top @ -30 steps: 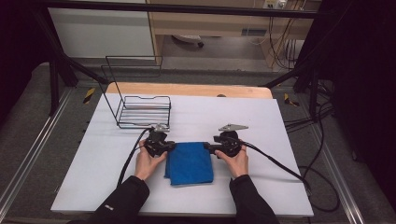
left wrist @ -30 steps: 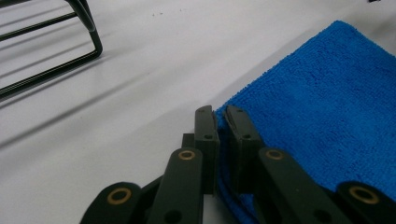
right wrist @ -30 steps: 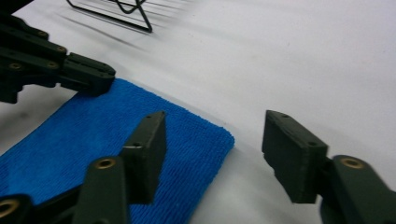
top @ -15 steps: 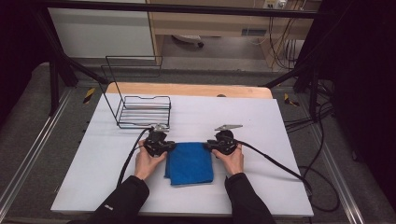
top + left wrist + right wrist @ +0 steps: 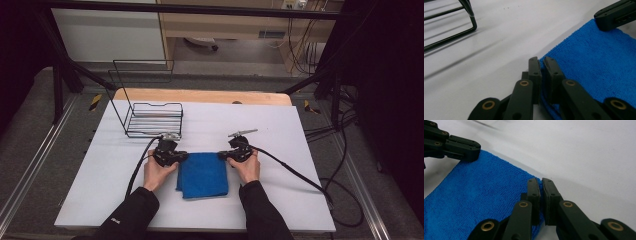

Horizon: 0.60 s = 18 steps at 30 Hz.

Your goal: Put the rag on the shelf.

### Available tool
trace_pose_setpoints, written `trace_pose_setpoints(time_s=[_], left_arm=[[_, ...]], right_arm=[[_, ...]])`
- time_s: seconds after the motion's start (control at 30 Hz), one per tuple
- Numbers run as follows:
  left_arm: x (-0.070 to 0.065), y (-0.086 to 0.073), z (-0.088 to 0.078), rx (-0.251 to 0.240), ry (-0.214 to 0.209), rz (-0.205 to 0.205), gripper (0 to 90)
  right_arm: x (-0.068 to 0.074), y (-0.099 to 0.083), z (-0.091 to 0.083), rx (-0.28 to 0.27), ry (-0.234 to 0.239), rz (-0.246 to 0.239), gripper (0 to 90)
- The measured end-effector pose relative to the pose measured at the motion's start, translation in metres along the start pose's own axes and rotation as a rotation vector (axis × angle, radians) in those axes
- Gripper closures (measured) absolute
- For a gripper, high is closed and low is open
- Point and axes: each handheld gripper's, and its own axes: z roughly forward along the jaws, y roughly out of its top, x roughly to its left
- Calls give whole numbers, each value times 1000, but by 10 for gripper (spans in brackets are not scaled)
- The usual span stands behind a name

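A folded blue cloth (image 5: 202,175) lies flat on the white table (image 5: 300,150), in front of the person. My left gripper (image 5: 183,156) is shut on the cloth's far left corner; the left gripper view has the cloth (image 5: 594,62) edge pinched between the black jaws of the left gripper (image 5: 541,62). My right gripper (image 5: 223,155) has just been closing and now pinches the far right corner. In the right gripper view the cloth (image 5: 479,195) corner sits between the closed jaws of the right gripper (image 5: 541,182). Each gripper view also shows the other gripper, the right gripper (image 5: 616,15) and the left gripper (image 5: 456,145).
A black wire basket (image 5: 152,117) stands on the table behind my left gripper, and its frame (image 5: 449,37) is close by in the left gripper view. Cables trail from both grippers, the right one running off toward the table's right edge. A wooden board edges the far side.
The right gripper has shifted slightly left to the cloth's far right corner and its jaws have closed on it. The left gripper has stayed put on its corner.
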Motion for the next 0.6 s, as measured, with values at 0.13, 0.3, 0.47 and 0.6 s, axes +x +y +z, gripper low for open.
trace_pose_setpoints(time_s=[0.13,0.3,0.47,0.6], left_arm=[[-1,0,-3,-12,-4,-2,854],[-4,1,-10,-56,-8,5,856],[-7,2,-21,-95,-18,7,857],[-9,3,-25,-113,-22,11,857]], right_arm=[[4,-1,-7,-24,-1,-24,862],[9,0,-18,-63,1,-34,862],[13,-1,-26,-106,6,-57,863],[15,-1,-30,-122,6,-72,863]])
